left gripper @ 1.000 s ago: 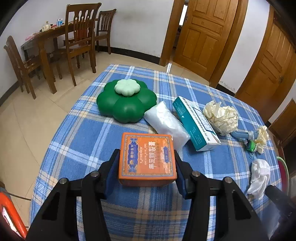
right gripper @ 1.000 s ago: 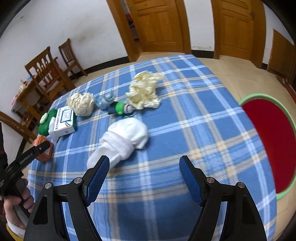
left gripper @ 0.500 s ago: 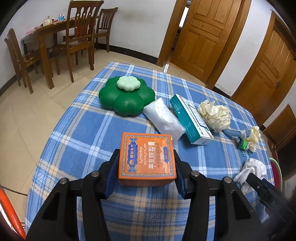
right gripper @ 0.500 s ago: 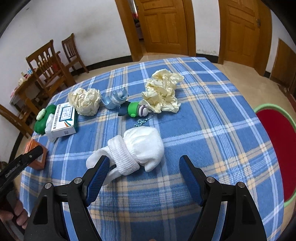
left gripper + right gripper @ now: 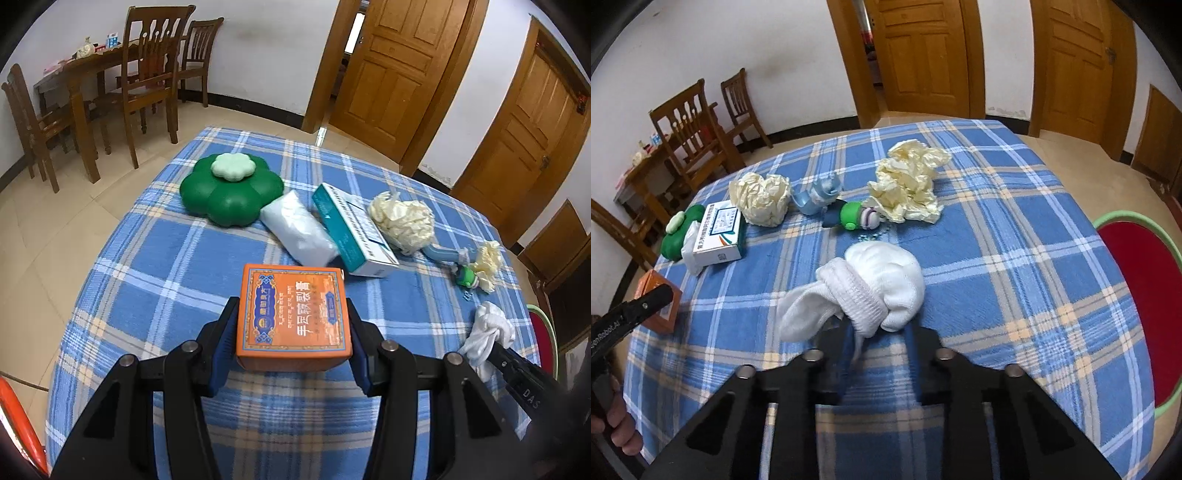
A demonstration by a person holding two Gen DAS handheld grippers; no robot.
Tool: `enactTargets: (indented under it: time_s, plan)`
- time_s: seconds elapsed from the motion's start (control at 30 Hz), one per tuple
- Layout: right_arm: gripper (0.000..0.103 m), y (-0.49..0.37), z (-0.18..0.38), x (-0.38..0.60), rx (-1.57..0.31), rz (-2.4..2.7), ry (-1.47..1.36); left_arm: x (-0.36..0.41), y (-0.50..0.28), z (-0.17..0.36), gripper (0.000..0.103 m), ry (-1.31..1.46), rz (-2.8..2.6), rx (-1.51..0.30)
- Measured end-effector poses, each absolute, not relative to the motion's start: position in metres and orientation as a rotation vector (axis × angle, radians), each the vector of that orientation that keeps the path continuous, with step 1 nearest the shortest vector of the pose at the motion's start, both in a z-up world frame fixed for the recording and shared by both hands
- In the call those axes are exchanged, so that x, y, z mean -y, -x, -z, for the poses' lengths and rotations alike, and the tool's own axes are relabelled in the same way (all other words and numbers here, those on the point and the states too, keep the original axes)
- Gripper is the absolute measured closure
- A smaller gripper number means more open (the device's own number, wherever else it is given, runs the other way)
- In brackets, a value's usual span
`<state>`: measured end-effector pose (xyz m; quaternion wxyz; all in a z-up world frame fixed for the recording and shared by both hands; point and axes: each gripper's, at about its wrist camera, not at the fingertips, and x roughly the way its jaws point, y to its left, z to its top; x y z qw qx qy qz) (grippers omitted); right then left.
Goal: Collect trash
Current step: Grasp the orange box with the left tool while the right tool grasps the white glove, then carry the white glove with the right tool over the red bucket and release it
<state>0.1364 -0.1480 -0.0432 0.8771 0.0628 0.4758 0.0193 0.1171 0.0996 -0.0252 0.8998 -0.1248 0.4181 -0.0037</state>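
My left gripper (image 5: 291, 332) is shut on an orange box (image 5: 292, 316) and holds it over the near part of the blue plaid table (image 5: 177, 258). My right gripper (image 5: 873, 328) is closed around the near end of a white sock (image 5: 875, 288); the sock hides the fingertips. The sock also shows in the left wrist view (image 5: 489, 332). Two crumpled yellowish papers (image 5: 910, 186) (image 5: 761, 199), a teal-and-white carton (image 5: 718, 234), a white packet (image 5: 297, 229) and a small green toy (image 5: 855, 216) lie further back.
A green flower-shaped container (image 5: 231, 194) with a pale lid stands at the table's far left. A red basin with a green rim (image 5: 1145, 295) sits on the floor to the right. Wooden chairs (image 5: 147, 74) and doors (image 5: 391, 74) stand beyond.
My right gripper moved forward onto the white sock and closed on it. My left gripper kept its hold on the orange box and rose slightly.
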Motion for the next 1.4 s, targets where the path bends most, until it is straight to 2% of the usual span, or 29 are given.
enactTargets:
  time_s: [0.13,1.17,1.4]
  plan:
    - [0.09,-0.131,0.041,0.152,-0.99,-0.044,-0.141,-0.091,-0.114,0.02,0.05,0.248,0.024,-0.858]
    - [0.09,-0.057,0.012,0.309,-0.857,0.236,-0.429,0.005,-0.097,-0.004,0.05,0.144,0.237,-0.869]
    - [0.085,-0.043,0.018,0.342,-0.85,0.321,-0.496,0.033,-0.095,-0.007,0.05,0.108,0.302,-0.886]
